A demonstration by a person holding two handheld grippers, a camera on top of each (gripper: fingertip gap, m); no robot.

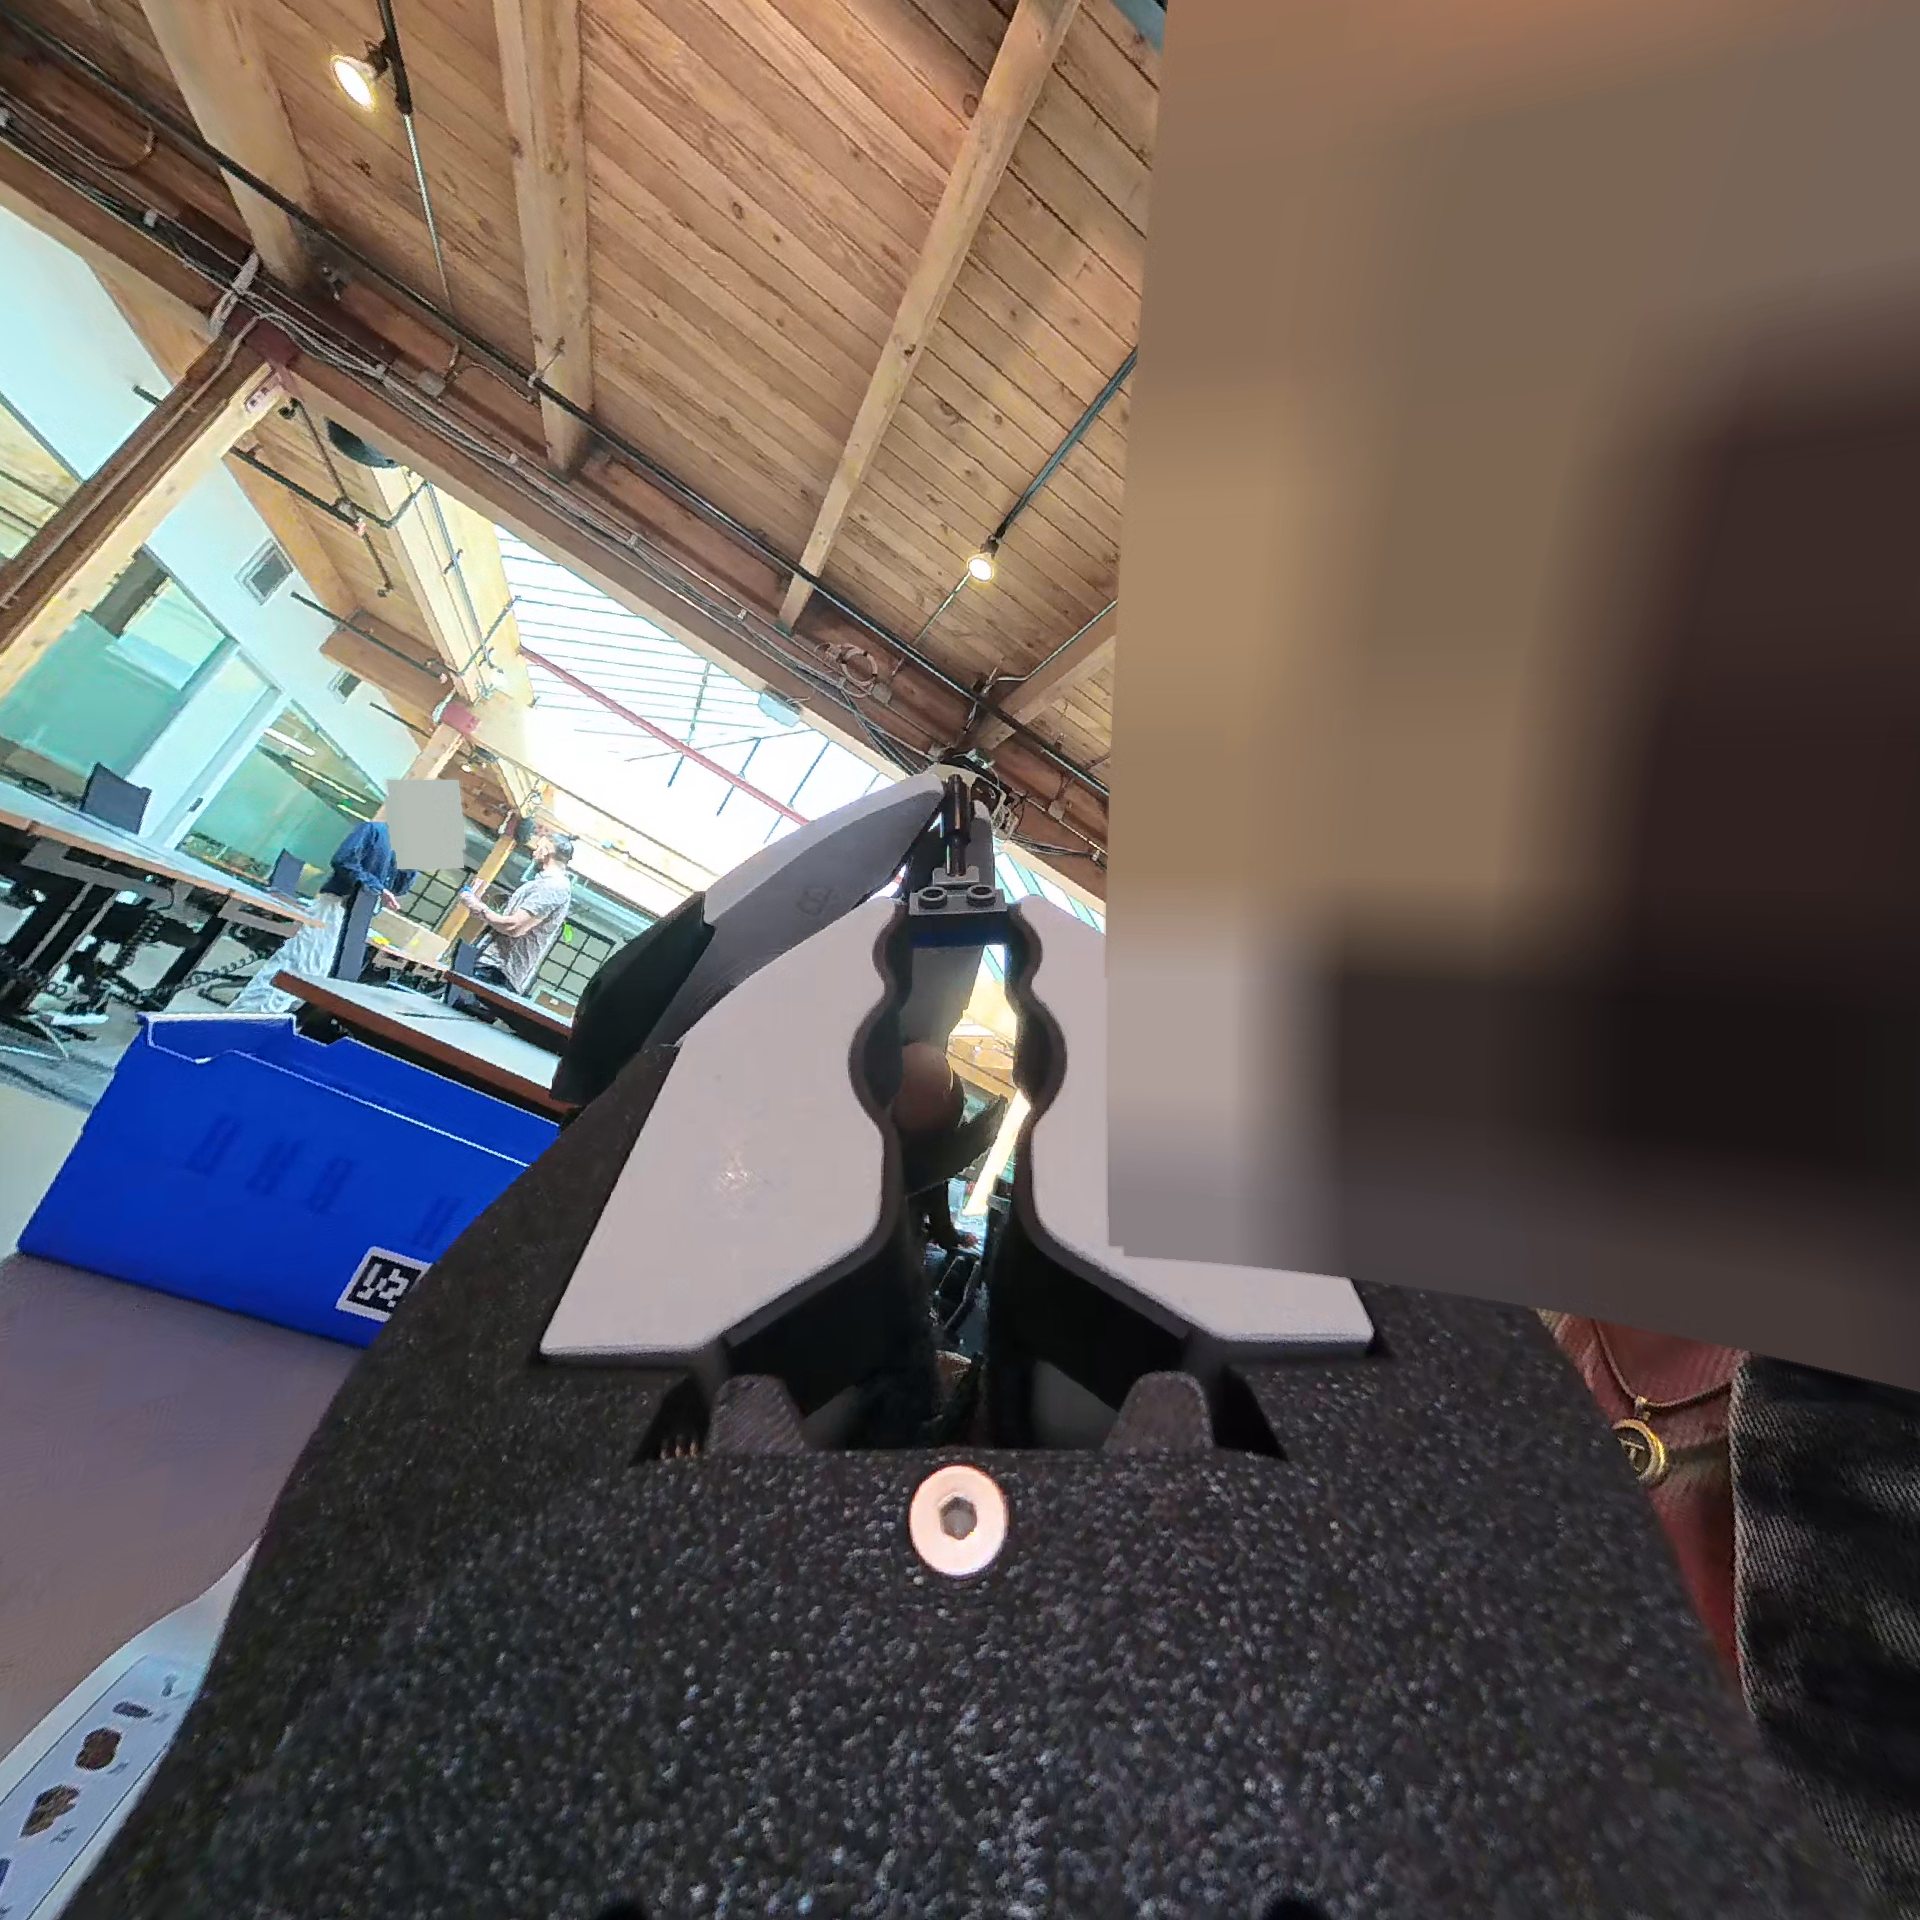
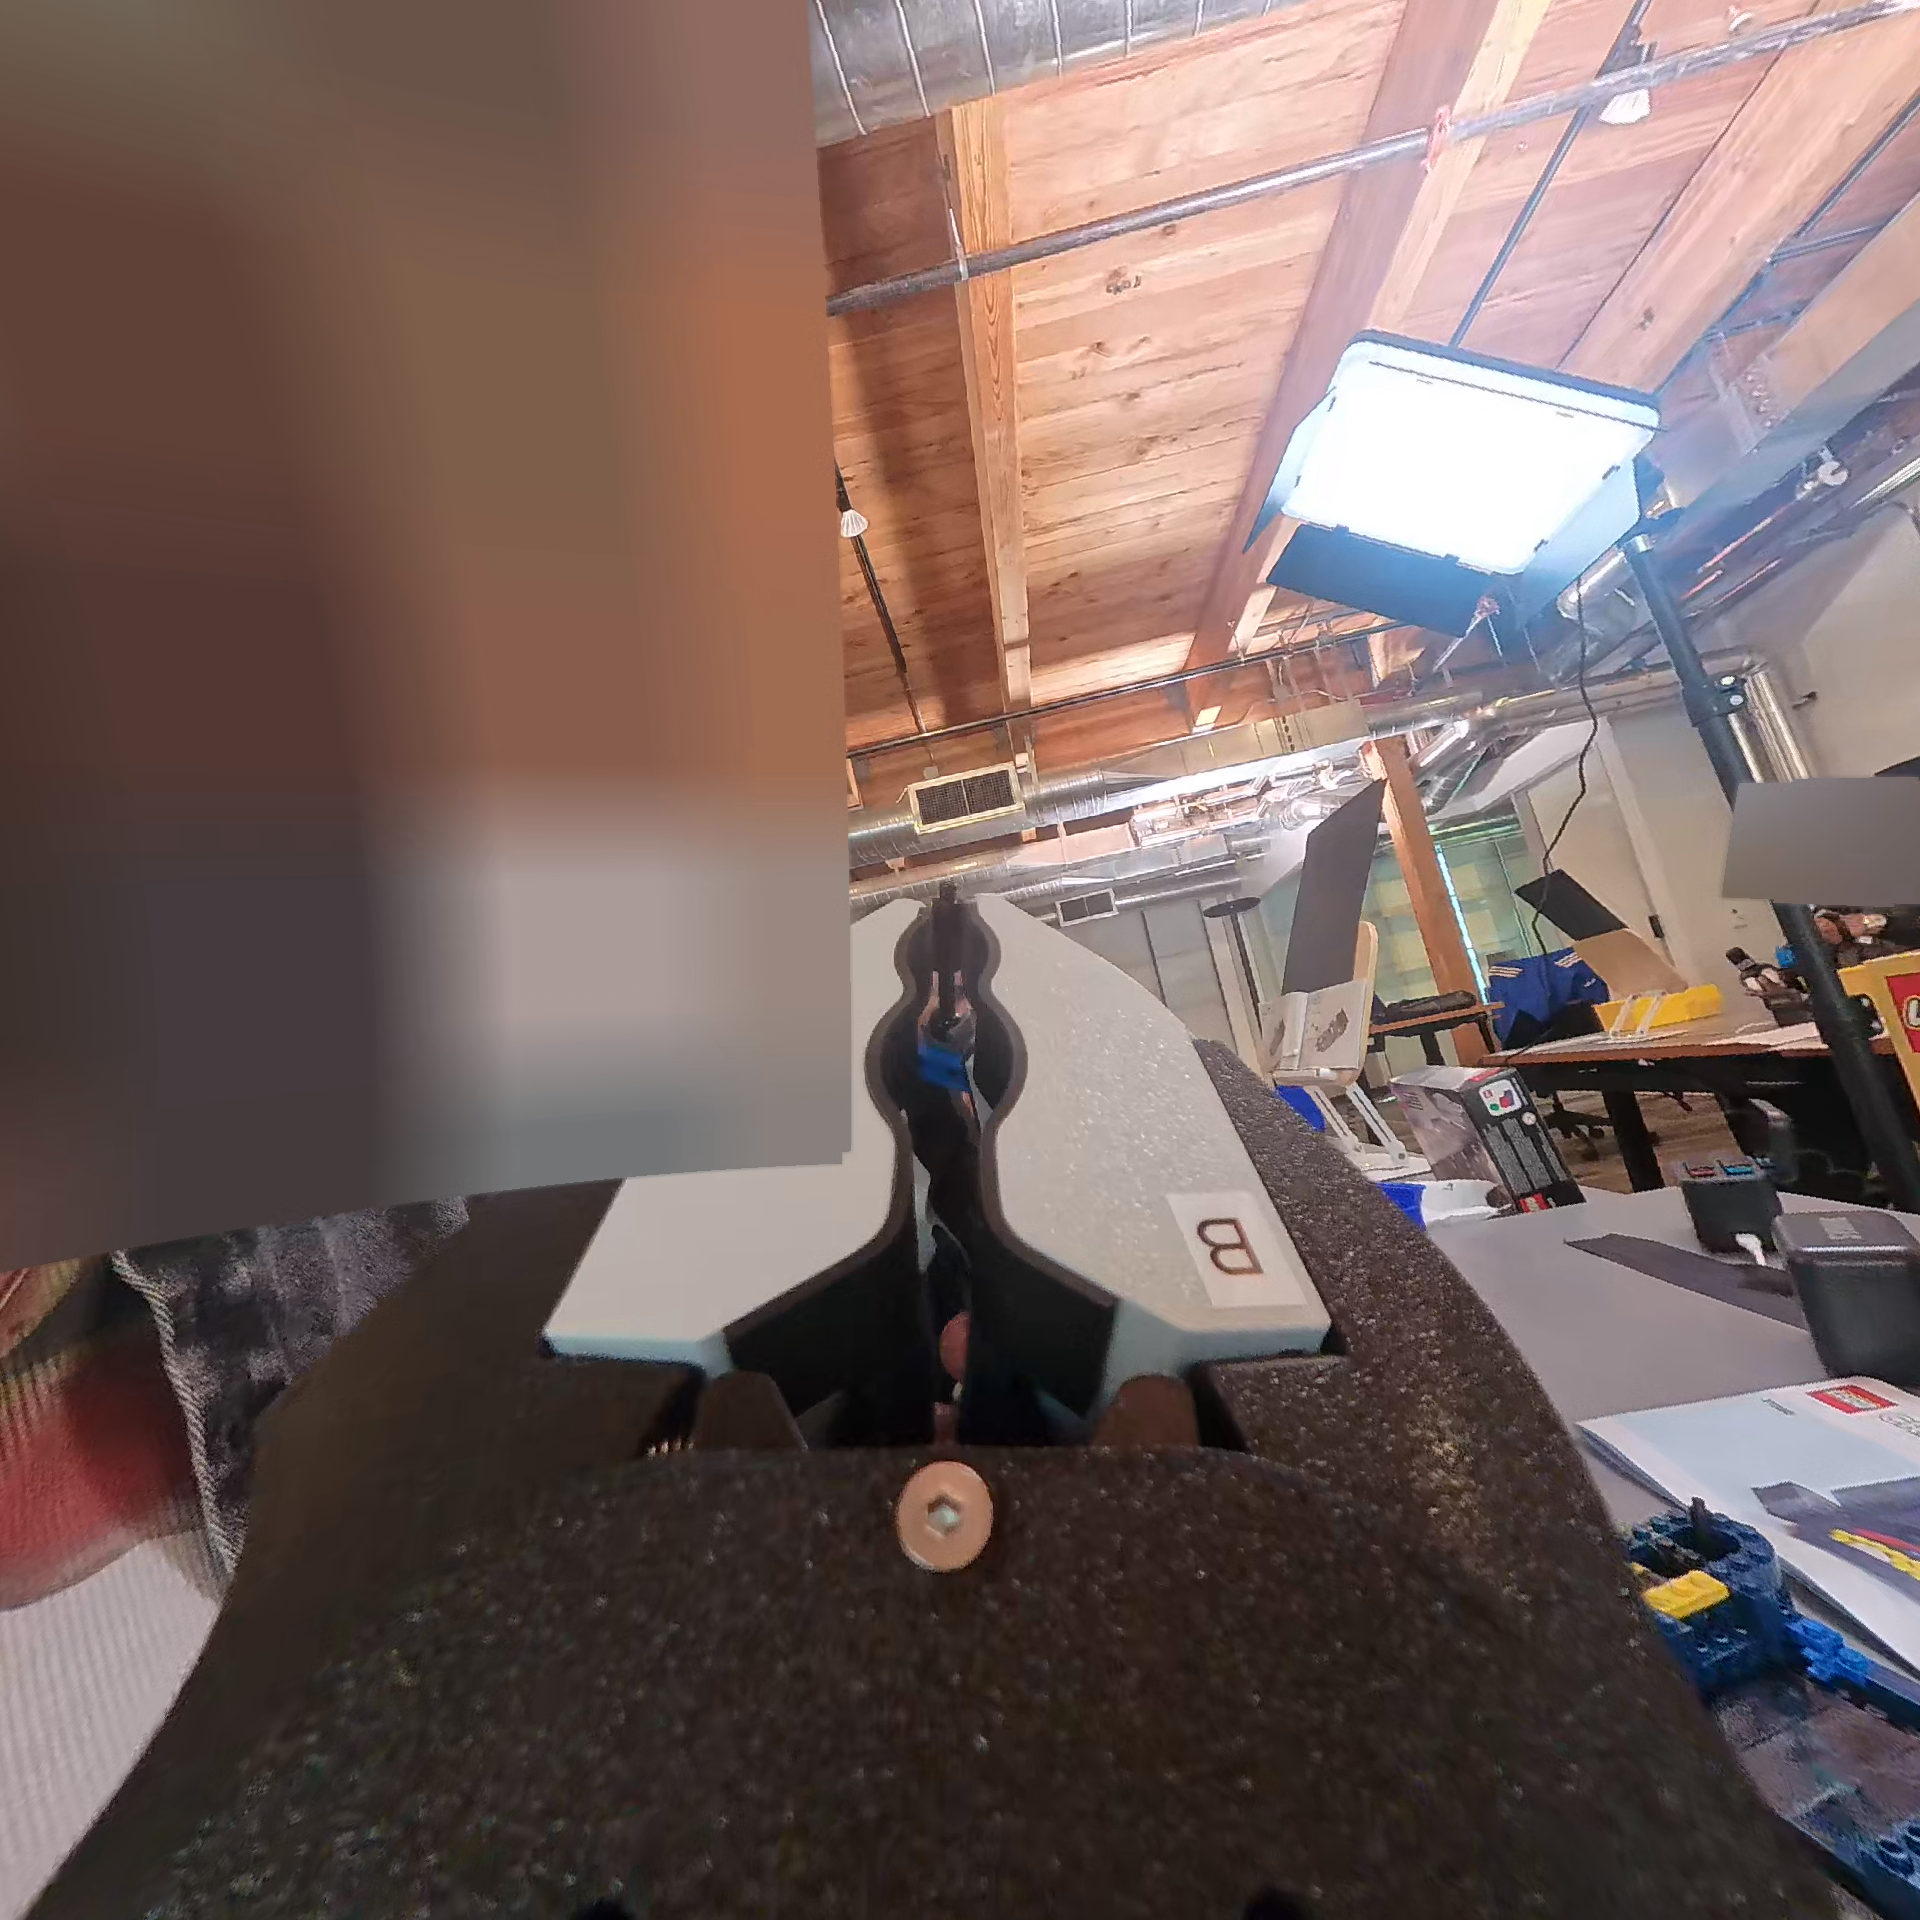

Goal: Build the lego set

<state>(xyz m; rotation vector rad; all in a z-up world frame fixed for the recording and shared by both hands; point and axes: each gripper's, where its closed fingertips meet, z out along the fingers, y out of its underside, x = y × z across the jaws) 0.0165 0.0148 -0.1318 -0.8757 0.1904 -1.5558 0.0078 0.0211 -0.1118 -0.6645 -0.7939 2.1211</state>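
Note:
Both grippers are raised toward the wooden ceiling and meet tip to tip. My left gripper [image 1: 956, 920] is shut on a small dark grey two-stud plate [image 1: 956, 902] with a blue piece [image 1: 940, 938] under it. A thin black rod [image 1: 954, 831] stands up from that plate. My right gripper [image 2: 945, 925] is shut on this rod [image 2: 945, 961]. It shows in the left wrist view as a grey finger [image 1: 821, 883] coming in from the left. In the right wrist view the blue piece [image 2: 940, 1070] shows between the fingers, below the rod.
A blue bin [image 1: 260, 1164] stands on the grey table [image 1: 104, 1403] at the left. At the right lie an open booklet [image 2: 1766, 1455], a blue and yellow brick build [image 2: 1714, 1600] and a black box [image 2: 1860, 1299]. A light panel [image 2: 1455, 457] hangs above. People [image 1: 530, 914] stand far off. Left and right tips are no more than a few centimetres apart.

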